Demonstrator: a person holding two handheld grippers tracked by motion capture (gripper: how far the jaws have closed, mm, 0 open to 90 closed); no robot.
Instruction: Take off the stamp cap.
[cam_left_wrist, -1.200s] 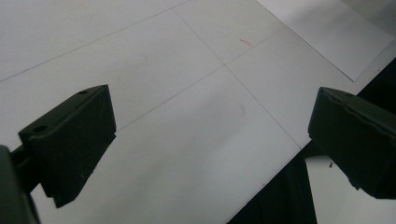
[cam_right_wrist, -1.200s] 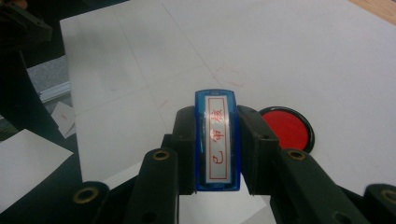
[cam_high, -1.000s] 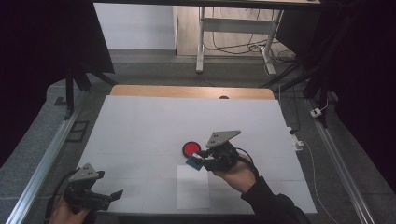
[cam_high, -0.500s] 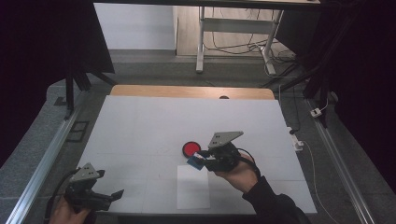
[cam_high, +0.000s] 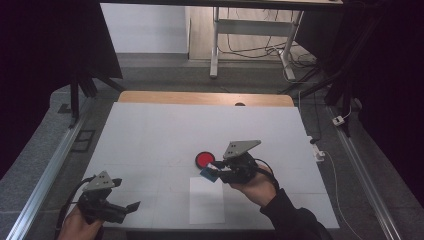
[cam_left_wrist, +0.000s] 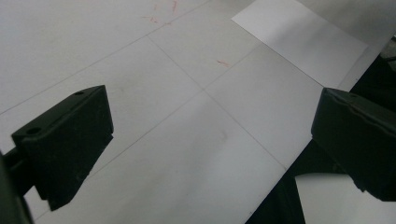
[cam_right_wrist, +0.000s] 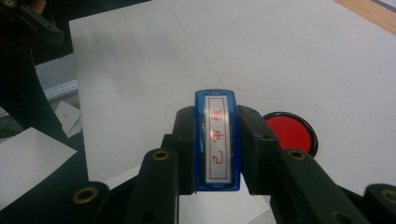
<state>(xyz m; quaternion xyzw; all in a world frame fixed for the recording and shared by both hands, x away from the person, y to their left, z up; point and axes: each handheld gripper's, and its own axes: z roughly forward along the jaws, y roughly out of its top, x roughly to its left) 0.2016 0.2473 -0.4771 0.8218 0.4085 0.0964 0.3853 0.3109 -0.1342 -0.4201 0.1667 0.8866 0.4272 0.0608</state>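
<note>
A blue stamp (cam_right_wrist: 217, 140) with a white label and red characters sits clamped between the jaws of my right gripper (cam_right_wrist: 217, 144). From above, that right gripper (cam_high: 216, 172) holds the stamp (cam_high: 210, 172) just over the table, beside a round red ink pad (cam_high: 204, 159) in a black case. The ink pad (cam_right_wrist: 289, 133) lies right of the stamp in the right gripper view. A white paper sheet (cam_high: 207, 200) lies on the table in front of the stamp. My left gripper (cam_high: 129, 210) hovers open at the table's near left corner, with nothing between its black fingers (cam_left_wrist: 65, 144).
The white table top (cam_high: 165, 135) has a wooden strip (cam_high: 205, 98) along its far edge. Metal rails (cam_high: 47, 175) run along both sides. The paper sheet (cam_left_wrist: 303, 39) lies at the top right of the left gripper view. Desk legs and cables (cam_high: 260, 47) are on the floor beyond.
</note>
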